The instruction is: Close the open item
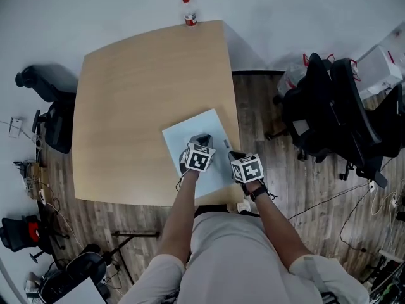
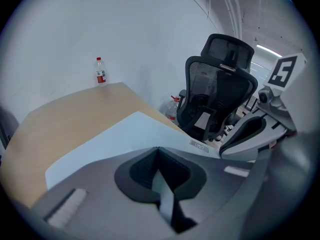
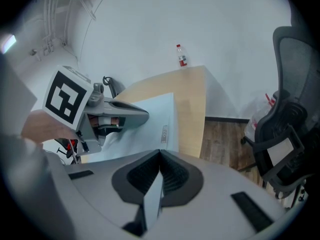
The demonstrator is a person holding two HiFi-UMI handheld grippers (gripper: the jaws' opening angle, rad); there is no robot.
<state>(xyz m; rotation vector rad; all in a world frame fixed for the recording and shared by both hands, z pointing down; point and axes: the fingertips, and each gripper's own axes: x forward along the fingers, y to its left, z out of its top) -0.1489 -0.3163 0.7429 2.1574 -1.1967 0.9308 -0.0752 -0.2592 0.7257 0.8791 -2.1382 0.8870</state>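
Ribbed dark pads of my left tongs (image 2: 158, 151) and right tongs (image 3: 160, 154) sit pressed together, empty. Beneath lies a smooth pale-blue rectangular slab (image 1: 196, 124) on the wooden desk (image 1: 139, 94).

The flat pale item (image 1: 181, 138) on the tabletop (image 1: 126, 106) is partly covered in the head view by the left tongs (image 1: 201, 140) and the right tongs (image 1: 231, 156). What kind of thing it is cannot be told. The print on its small label (image 3: 163, 133) is too small to be read, as is that on the bottle (image 1: 189, 12) at the far edge. Part of the tabletop's near edge is hidden behind the person's forearms (image 1: 180, 217). The office chair (image 3: 287, 134) is cut off by the right gripper view's edge.
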